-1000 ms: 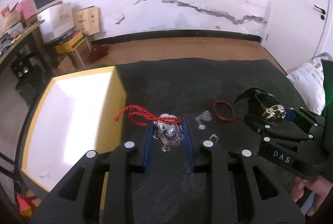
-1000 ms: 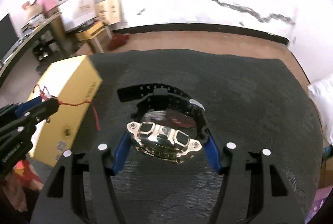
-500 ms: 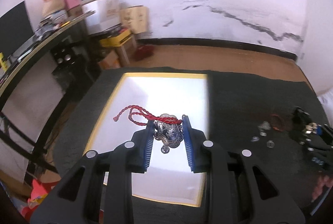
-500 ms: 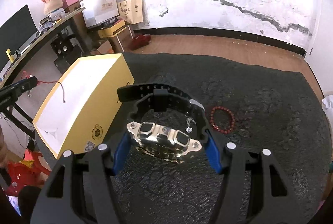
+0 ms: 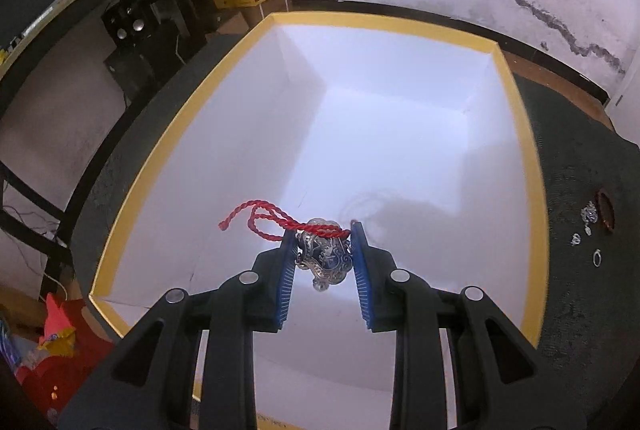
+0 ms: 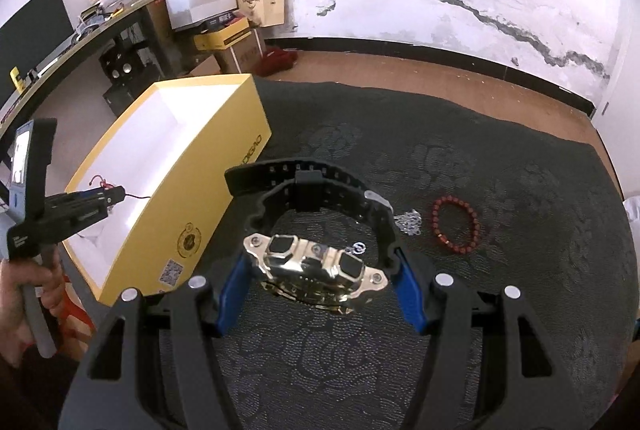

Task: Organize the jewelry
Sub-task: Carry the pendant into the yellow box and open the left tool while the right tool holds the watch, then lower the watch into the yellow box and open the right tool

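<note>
While I am holding my left gripper point(image 5: 323, 256) over the open yellow box point(image 5: 524, 134), its blue pads are pinching a silver pendant point(image 5: 325, 259) at a narrow opening, and the pendant's red cord point(image 5: 272, 220) is trailing off to the left above the white interior. From the right wrist view, the same gripper is reaching in over the near end of the box with the cord hanging at its tip. My right gripper point(image 6: 318, 280) is gripping a gold-faced watch point(image 6: 316, 270) across its case, jaws fairly wide, the black strap point(image 6: 308, 182) arching forward above the dark patterned cloth point(image 6: 500, 170). A red bead bracelet point(image 6: 456, 224) is lying on the cloth, with small silver pieces point(image 6: 408, 222) just beside it, well apart from the box.
</note>
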The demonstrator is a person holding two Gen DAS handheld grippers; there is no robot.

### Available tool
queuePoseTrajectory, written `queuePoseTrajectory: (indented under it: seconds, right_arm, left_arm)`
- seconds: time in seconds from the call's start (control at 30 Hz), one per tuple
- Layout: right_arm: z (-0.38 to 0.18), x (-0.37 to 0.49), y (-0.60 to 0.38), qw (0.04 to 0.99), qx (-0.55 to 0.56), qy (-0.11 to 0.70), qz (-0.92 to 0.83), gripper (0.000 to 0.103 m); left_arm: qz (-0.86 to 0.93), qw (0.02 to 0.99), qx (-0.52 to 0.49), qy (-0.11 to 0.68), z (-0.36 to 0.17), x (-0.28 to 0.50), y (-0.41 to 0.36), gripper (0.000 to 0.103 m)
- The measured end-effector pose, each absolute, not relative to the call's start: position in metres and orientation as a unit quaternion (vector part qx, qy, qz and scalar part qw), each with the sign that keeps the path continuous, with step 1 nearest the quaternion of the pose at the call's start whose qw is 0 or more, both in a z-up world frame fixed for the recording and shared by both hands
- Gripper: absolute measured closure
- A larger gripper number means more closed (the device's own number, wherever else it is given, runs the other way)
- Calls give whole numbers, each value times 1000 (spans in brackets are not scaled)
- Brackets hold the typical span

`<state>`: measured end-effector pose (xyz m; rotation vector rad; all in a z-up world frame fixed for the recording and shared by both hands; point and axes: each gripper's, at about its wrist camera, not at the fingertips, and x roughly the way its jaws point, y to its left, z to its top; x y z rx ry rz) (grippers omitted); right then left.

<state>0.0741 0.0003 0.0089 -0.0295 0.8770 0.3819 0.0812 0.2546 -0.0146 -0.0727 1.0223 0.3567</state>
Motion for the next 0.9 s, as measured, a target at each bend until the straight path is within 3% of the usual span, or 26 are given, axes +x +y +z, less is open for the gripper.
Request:
queuePoseTrajectory:
  seconds: [0.4,0.43,0.47,0.53,0.9]
  right_arm:
    - [8,69,10,888,-21,421,186,41]
    - [9,68,11,888,-22,420,187,41]
    - [8,67,11,888,-22,420,187,41]
    - [8,64,12,888,-26,419,188,41]
    - [24,43,55,887,-66,404,213,41]
  left_arm:
    - [152,852,-45,500,-31,80,264,75]
    - [152,854,-43,496,-29,80,265,69]
    - [153,856,-42,492,-27,79,265,49]
    - [161,865,-43,473,-19,73,263,20]
    - [153,885,-61,436,1,25,260,17]
